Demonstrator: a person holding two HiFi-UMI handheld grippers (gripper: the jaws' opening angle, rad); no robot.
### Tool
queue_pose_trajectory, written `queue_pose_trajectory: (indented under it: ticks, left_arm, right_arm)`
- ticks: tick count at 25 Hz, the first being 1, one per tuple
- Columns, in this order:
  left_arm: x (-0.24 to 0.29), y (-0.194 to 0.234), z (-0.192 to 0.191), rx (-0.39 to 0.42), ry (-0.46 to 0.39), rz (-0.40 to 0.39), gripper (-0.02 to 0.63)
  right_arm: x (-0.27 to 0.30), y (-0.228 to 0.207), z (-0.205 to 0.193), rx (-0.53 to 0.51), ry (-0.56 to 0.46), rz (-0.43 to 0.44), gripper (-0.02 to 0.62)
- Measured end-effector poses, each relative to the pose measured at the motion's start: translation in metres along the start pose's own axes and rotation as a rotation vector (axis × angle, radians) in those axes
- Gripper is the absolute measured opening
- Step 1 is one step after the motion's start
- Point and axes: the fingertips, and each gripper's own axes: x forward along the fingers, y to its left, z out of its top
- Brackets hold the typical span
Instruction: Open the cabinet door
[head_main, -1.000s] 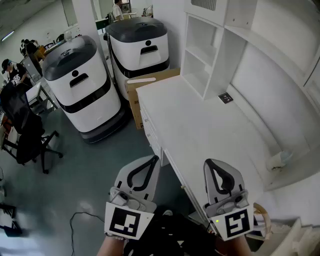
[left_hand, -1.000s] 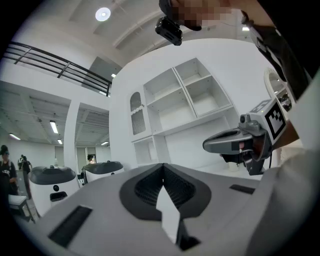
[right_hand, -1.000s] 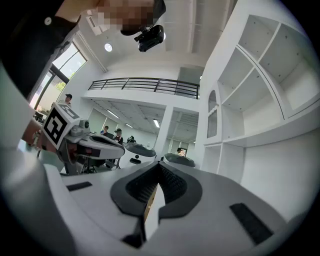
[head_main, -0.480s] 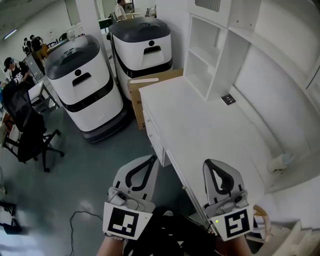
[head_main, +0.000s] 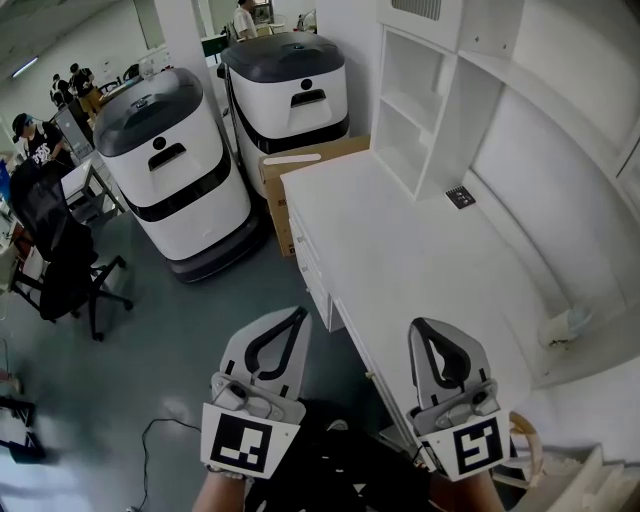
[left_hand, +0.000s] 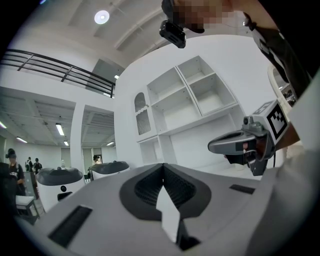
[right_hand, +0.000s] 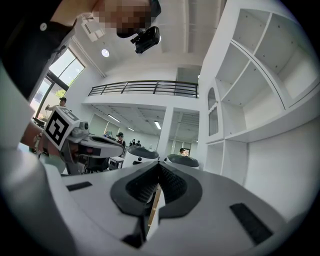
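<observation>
White bench (head_main: 420, 250) in an open workshop; both claws closed, empty.
Cabinet front (head_main: 314, 285) lies just ahead of left claw (head_main: 299, 313); right claw (head_main: 419, 325) hangs farther, over the bench.

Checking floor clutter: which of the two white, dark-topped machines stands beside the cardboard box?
The farther machine, nearest the desk; the cardboard box sits at its base. The other machine stands apart.

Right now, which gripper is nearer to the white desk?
Right. In the head view the right gripper shows over the near end of the white desk, while the left gripper hangs over the floor, off the desk's front edge.
</observation>
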Motion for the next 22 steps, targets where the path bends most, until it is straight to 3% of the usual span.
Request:
queue_pose_trajectory:
  ticks: [10, 22]
  left_arm:
    - [0.021, 0.017, -0.007, -0.009, -0.008, -0.020, -0.004]
    - [0.111, 0.066, -0.017, 0.022, -0.051, -0.172, -0.003]
  right_arm:
    - [0.018, -0.014, -0.013, -0.001, 0.033, -0.039, 0.002]
    - [0.095, -0.061, -0.022, -0.018, 0.059, -0.166, 0.002]
